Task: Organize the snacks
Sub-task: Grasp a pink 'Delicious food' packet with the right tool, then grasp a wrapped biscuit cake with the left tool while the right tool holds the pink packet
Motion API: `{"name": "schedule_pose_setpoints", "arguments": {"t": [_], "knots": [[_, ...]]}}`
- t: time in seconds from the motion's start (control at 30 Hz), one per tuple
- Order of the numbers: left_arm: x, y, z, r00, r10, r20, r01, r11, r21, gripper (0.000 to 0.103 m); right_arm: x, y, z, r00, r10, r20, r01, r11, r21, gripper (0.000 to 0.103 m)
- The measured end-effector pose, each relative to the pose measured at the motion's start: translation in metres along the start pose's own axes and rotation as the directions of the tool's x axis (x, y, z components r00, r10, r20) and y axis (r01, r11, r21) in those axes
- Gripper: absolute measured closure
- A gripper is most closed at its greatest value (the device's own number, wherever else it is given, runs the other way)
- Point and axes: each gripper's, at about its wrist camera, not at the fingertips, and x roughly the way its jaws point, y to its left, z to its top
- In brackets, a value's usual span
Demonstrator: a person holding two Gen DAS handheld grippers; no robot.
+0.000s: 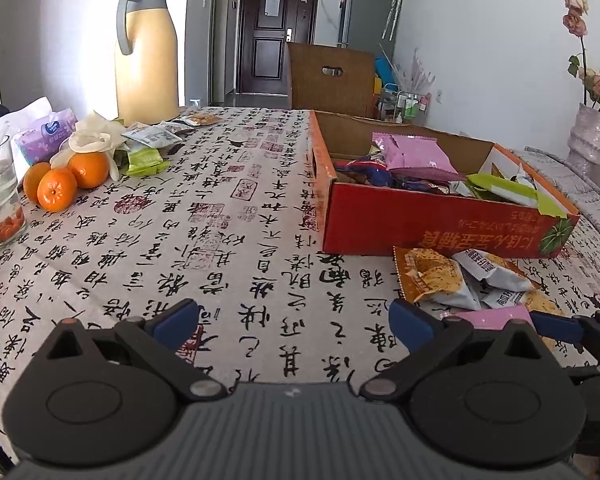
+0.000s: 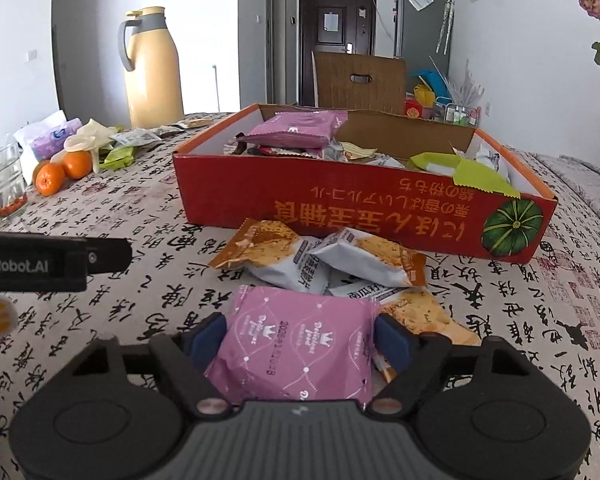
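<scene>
A: Right gripper (image 2: 300, 338) is down on the table, and there's a pink snack packet (image 2: 296, 354) sitting between its blue pads (image 2: 392, 340).

B: Gripped?

A: Both pads look to be right against the packet's edges, jaws roughly two-thirds open, so it appears held across its width. Printing on the wrapper reads "Delicious food" under a little crown, plus a date stamp I can't fully make out.

B: And the box?

A: Red cardboard box (image 2: 340, 200) just beyond, upside-down Japanese and Chinese lettering on its front wall with a green pumpkin picture. Inside, another pink packet (image 2: 296, 130) on top of a heap, and a lime-green wrapper (image 2: 480, 178) hanging over the rim.

B: Anything between them?

A: A loose pile of orange-and-white snack packets (image 2: 320, 258) touching the box front.

B: Left gripper?

A: Left gripper (image 1: 292, 322) is wide open over the calligraphy tablecloth (image 1: 220, 240), nothing between its fingers. From the right camera its side reads "enRobot.AI".
</scene>
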Motion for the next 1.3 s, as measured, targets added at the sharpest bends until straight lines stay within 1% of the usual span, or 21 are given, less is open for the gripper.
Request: {"name": "schedule_pose_setpoints", "arguments": {"t": [0.33, 0.4, 0.47, 0.5, 0.57, 0.6, 0.7, 0.87, 1.03, 1.3], "knots": [[-0.003, -0.005, 0.0, 1.0, 0.024, -0.009, -0.024, 1.0, -0.006, 0.0, 0.0, 0.007, 0.001, 1.0, 0.024, 0.004, -0.024, 0.999, -0.047, 0.019], [-0.006, -0.005, 0.001, 1.0, 0.024, -0.004, -0.024, 1.0, -0.007, 0.0, 0.004, 0.007, 0.002, 0.999, 0.026, -0.019, -0.027, 0.998, -0.051, 0.016], [-0.009, -0.004, 0.0, 1.0, 0.025, 0.0, -0.025, 1.0, -0.008, 0.0, 0.007, 0.009, 0.001, 1.0, 0.022, -0.022, -0.023, 0.998, -0.057, 0.018], [-0.009, -0.004, 0.0, 1.0, 0.026, 0.0, -0.026, 1.0, -0.008, 0.0, 0.006, 0.009, 0.001, 0.999, 0.025, -0.019, -0.026, 0.998, -0.055, 0.025], [-0.01, -0.003, -0.001, 0.999, 0.033, -0.003, -0.033, 0.999, -0.01, 0.0, 0.005, 0.008, 0.001, 0.999, 0.034, -0.016, -0.035, 0.998, -0.047, 0.029], [-0.01, -0.003, -0.001, 0.999, 0.035, -0.004, -0.035, 0.999, -0.011, 0.0, 0.004, 0.007, 0.001, 0.999, 0.035, -0.011, -0.036, 0.998, -0.044, 0.033], [-0.012, -0.003, -0.002, 0.999, 0.037, -0.005, -0.037, 0.999, -0.013, 0.0, -0.001, 0.005, 0.0, 0.999, 0.042, 0.005, -0.042, 0.999, -0.035, 0.039], [-0.015, -0.007, 0.0, 0.999, 0.041, -0.002, -0.041, 0.999, -0.011, 0.0, -0.013, -0.001, 0.001, 0.997, 0.058, 0.043, -0.057, 0.998, -0.017, 0.039], [-0.015, -0.015, 0.003, 0.999, 0.04, 0.0, -0.04, 0.999, 0.0, 0.0, -0.03, -0.014, 0.005, 0.993, 0.054, 0.104, -0.056, 0.998, 0.014, 0.039], [-0.01, -0.035, 0.009, 0.999, 0.035, -0.006, -0.035, 0.999, 0.022, 0.0, -0.042, -0.059, 0.012, 0.985, -0.027, 0.168, 0.013, 0.997, 0.079, 0.039]]}}
